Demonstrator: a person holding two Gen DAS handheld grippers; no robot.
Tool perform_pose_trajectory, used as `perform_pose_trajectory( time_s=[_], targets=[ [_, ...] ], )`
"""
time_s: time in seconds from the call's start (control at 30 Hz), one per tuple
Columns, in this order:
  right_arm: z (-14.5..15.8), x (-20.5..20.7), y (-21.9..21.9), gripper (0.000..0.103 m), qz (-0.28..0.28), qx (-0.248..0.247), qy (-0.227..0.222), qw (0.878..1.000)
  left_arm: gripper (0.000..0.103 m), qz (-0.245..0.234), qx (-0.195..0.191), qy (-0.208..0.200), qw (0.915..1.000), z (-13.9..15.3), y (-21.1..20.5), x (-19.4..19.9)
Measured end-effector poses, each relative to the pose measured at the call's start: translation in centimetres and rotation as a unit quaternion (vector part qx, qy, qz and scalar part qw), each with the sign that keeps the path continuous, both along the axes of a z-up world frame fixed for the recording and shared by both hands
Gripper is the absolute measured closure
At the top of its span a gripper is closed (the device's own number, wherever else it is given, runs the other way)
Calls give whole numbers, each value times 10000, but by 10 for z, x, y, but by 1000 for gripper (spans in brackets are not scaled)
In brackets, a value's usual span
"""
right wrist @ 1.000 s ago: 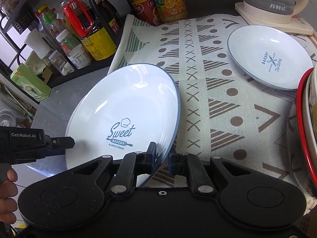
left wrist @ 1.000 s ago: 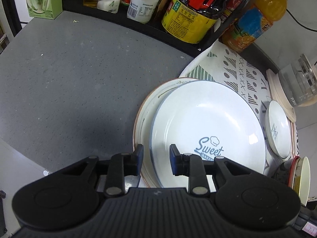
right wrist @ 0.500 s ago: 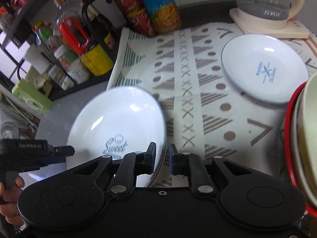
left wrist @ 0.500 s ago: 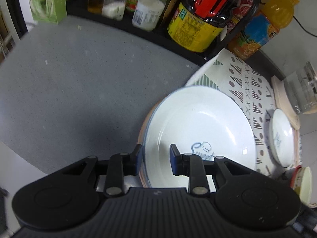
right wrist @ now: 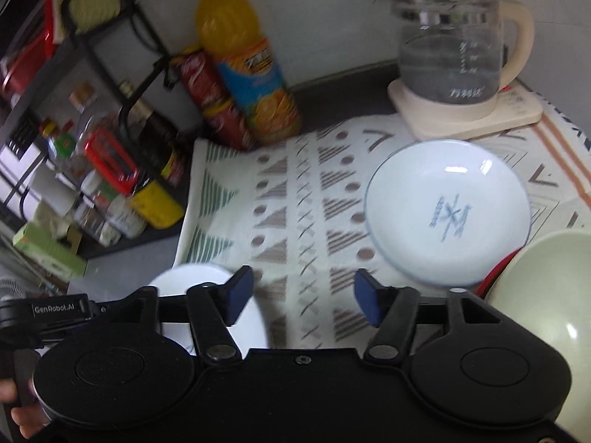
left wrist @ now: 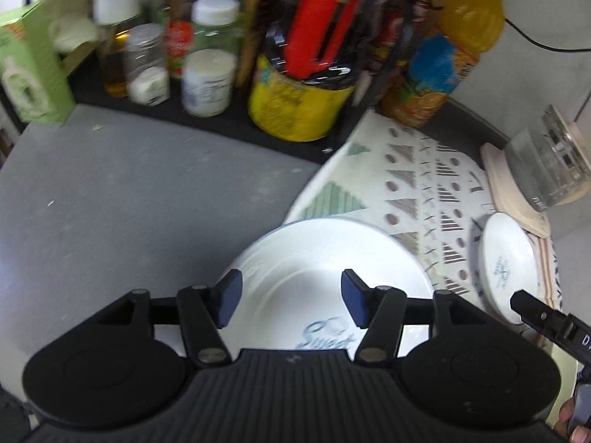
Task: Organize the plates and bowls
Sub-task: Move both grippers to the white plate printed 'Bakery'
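Observation:
The large white plate (left wrist: 317, 280) printed "Sweet" lies flat at the left edge of the patterned mat (left wrist: 417, 184). My left gripper (left wrist: 291, 295) hovers above its near side. Its jaws are opening, the blue pads well apart and off the plate. In the right wrist view the same large plate (right wrist: 192, 280) shows at the lower left. My right gripper (right wrist: 303, 295) is over the mat beside it, jaws opening, with nothing between them. A smaller white plate (right wrist: 447, 210) rests on the mat to the right. A pale green bowl (right wrist: 546, 295) sits in a red-rimmed dish (right wrist: 495, 269) at the right edge.
A glass kettle (right wrist: 450, 55) on its base stands at the back right. An orange juice bottle (right wrist: 243, 59) and red cans (right wrist: 218, 107) stand behind the mat. A black rack (left wrist: 229, 122) of jars and bottles lines the back left. Grey countertop (left wrist: 129, 203) lies left of the mat.
Both grippers held the large plate's rim one second ago. They have since opened, let it go and lifted back. The plate now lies flat and lower.

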State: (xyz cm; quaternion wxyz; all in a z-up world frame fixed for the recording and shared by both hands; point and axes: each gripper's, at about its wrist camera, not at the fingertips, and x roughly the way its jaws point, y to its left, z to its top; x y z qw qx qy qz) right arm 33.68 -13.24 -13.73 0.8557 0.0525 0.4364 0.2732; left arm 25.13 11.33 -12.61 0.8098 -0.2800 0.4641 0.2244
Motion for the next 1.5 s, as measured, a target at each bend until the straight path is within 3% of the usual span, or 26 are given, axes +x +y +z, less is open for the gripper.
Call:
perform_pose_trajectory(
  time_s=[0.23,0.37,0.7,1.0,1.2,1.5],
  targets=[
    [10,23,-18,13,-475,-5,-130,9988,41,-425,34,-186,9989,5,-16,41],
    [13,38,-31,12,-749,-56,-91,9971,41,-616,109,-210,9978,5,-27,67],
    [19,69,-72,8,-1224,40,23,9925,41,-1286,-398,-247,9906,-8,-65,128],
    [2,95,-96,9,-1578,-73,426,9865,41,-1632,-517,0,9852,-24,-95,172],
    [-16,115,-111,21,-1801,-81,875,9797,41,-1768,-416,127,9833,-38,-114,193],
    [-52,150,-132,57,-2223,-8,1835,9576,43,-1827,-623,355,9806,-63,-130,221]
  ],
)
